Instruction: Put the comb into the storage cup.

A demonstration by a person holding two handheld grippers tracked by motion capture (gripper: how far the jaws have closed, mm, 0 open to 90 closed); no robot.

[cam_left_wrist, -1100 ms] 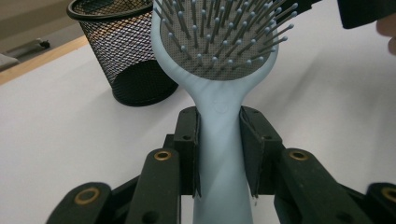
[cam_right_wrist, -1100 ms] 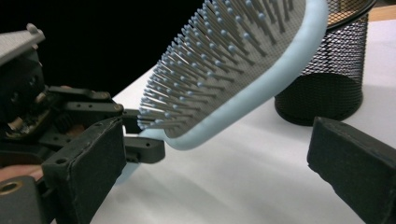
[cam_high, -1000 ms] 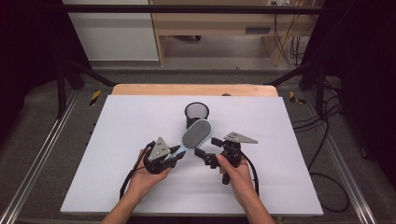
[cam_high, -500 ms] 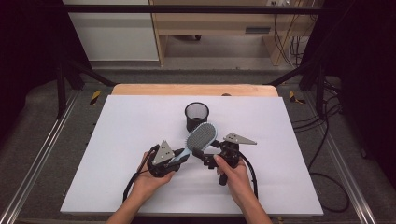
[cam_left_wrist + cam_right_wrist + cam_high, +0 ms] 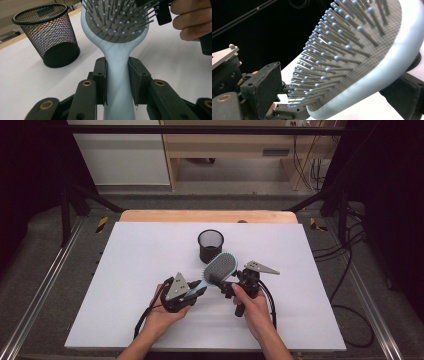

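Two grippers are working on one pale blue hairbrush [image 5: 216, 270] above the white table [image 5: 125, 270]. In the left gripper view, the left gripper [image 5: 117, 82] is clamping the brush's handle: both black pads are pressing flat against its sides, and the handle is running straight up between them to the bristled head. In the high view the left hand [image 5: 162, 312] is lying low over the near part of the table, with the gripper [image 5: 192, 290] pointing up and to the right, so the brush is slanting off the surface with its head raised.

In the right gripper view, the right gripper [image 5: 342, 82] is standing wide apart around the brush head, and its jaws have just been closing a little. The left jaw is sitting just beside the bristle tips, and the other is behind the blue back; whether either is touching, I cannot tell. In the high view the right hand [image 5: 250, 302] is gripping its tool just right of the brush.

One black mesh cup [image 5: 210, 245] is standing upright just behind the brush head.
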